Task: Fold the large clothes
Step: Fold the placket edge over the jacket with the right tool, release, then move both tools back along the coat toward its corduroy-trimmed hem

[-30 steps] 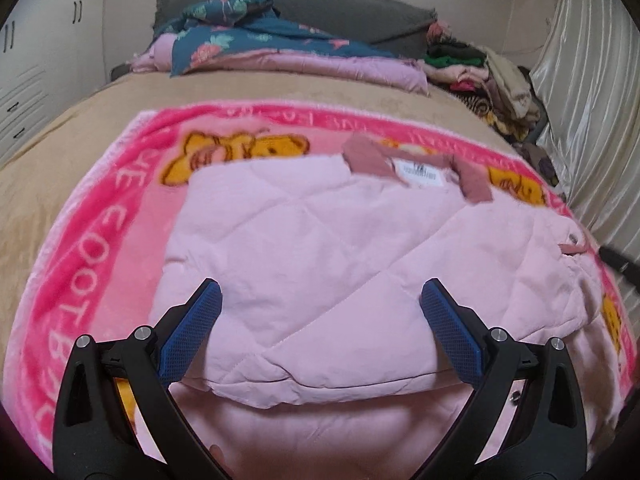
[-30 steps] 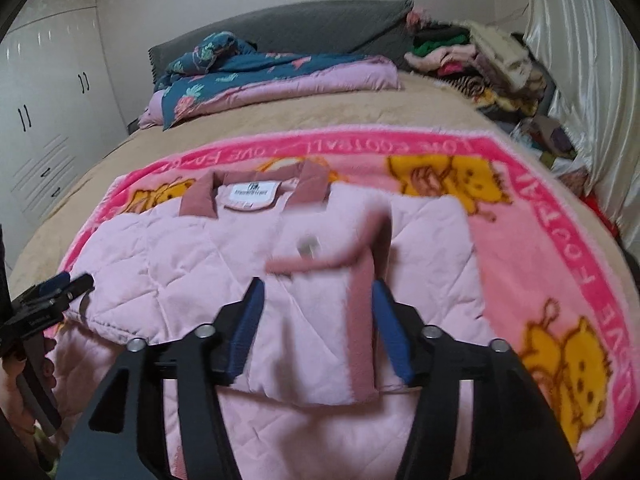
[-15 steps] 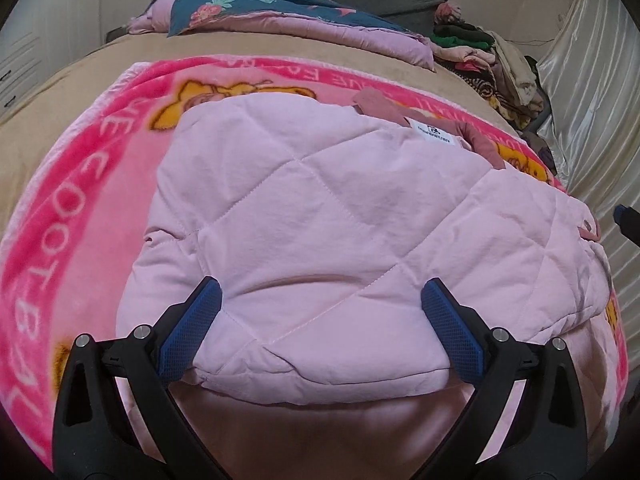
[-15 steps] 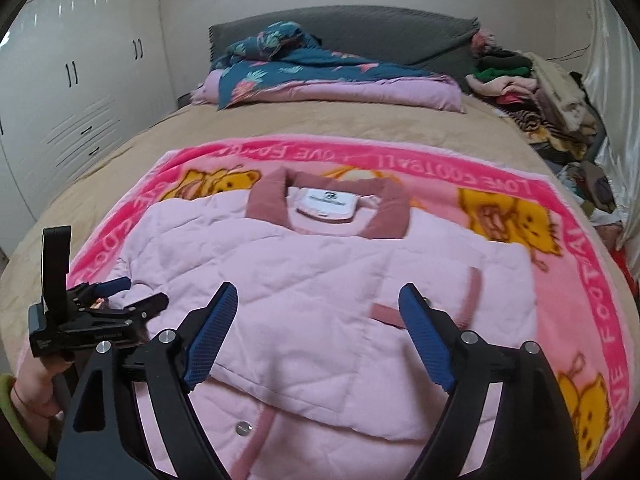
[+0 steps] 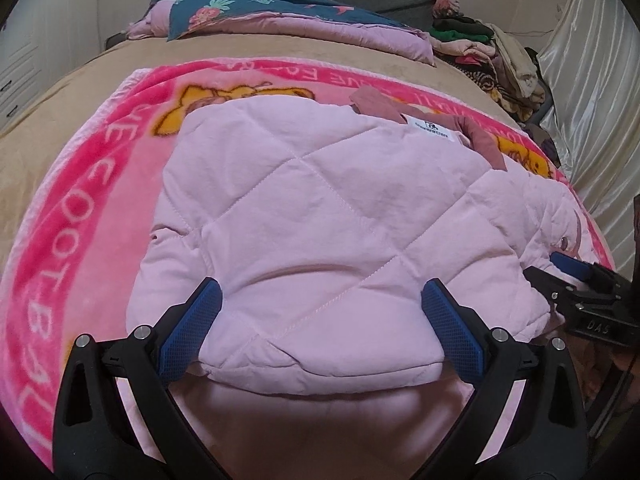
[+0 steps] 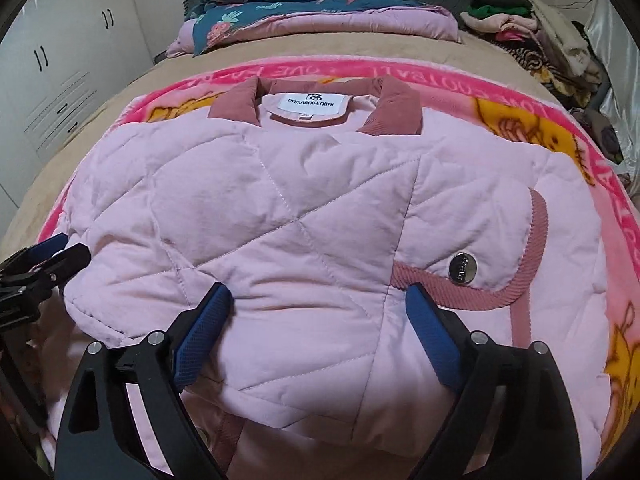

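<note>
On the pink cartoon blanket (image 6: 520,92) a pale pink quilted jacket (image 6: 280,216) is laid folded, collar at the far side, while the left gripper (image 5: 320,312) is held spread over its near-left part and the right gripper (image 6: 320,312), jaws opening and gripping nothing, over its near-right part.

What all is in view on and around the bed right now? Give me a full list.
quilted jacket: one, pale pink with dusty-rose collar, folded on the blanket
snap button: one, silver, on the jacket's right flap
blanket: one, hot pink with yellow cartoon figures, spread on the bed
bed cover: one, tan, under the blanket
bedding: one pile, navy floral and pink, at the bed's head
clothes heap: one, mixed colours, far right
wardrobe: one, white, left wall
curtain: one, cream, right
left hand-held gripper: open, over the jacket's near edge
right hand-held gripper: jaws opening, over the jacket
</note>
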Tool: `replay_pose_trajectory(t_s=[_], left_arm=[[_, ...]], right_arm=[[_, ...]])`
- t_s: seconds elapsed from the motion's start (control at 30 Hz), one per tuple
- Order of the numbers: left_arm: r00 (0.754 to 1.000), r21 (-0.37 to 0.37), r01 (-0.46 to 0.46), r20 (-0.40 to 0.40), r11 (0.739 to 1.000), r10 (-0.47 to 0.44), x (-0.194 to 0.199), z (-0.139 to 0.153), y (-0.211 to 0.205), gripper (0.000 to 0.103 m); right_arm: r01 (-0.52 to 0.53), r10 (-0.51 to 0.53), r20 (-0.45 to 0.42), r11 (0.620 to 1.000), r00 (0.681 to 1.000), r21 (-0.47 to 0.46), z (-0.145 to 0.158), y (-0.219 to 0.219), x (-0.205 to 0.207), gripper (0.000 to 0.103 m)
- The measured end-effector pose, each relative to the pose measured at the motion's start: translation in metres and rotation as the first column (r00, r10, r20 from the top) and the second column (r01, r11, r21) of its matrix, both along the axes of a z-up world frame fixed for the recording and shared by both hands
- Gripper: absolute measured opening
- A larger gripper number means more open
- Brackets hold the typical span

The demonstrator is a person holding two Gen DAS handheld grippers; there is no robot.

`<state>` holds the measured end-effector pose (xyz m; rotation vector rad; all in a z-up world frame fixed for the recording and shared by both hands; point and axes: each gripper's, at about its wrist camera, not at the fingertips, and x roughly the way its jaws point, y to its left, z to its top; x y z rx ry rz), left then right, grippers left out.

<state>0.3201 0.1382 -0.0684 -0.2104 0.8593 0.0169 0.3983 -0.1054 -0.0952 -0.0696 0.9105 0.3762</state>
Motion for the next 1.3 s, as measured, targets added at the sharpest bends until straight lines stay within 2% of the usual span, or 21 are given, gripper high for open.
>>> replay_pose_trajectory(t_s=[0.23,0.7,1.3], left_arm=[[1.0,0.023,-0.004,-0.006,1.0,0.004,-0.009,0.012,-0.005,0.095],[0.999,0.045,0.03,-0.011,0.999,-0.03,-0.024,0.026,-0.025,0.095],[0.997,0.037,0.035,0.07,0.999,-0.037,-0.052,0.056,-0.037,0.095]], right_arm=[[0.024,-0.024,0.027,1.0,0.999,0.014,0.007,-0.004,-0.013,0.091],[0.054,-0.061,0.041,0.985,0.997,0.164,0.037,-0.031,-0.061,0.094],[0.086,-0.114,0.116,0.972,0.987,0.218,0.077,-0.058,-0.108,0.098]])
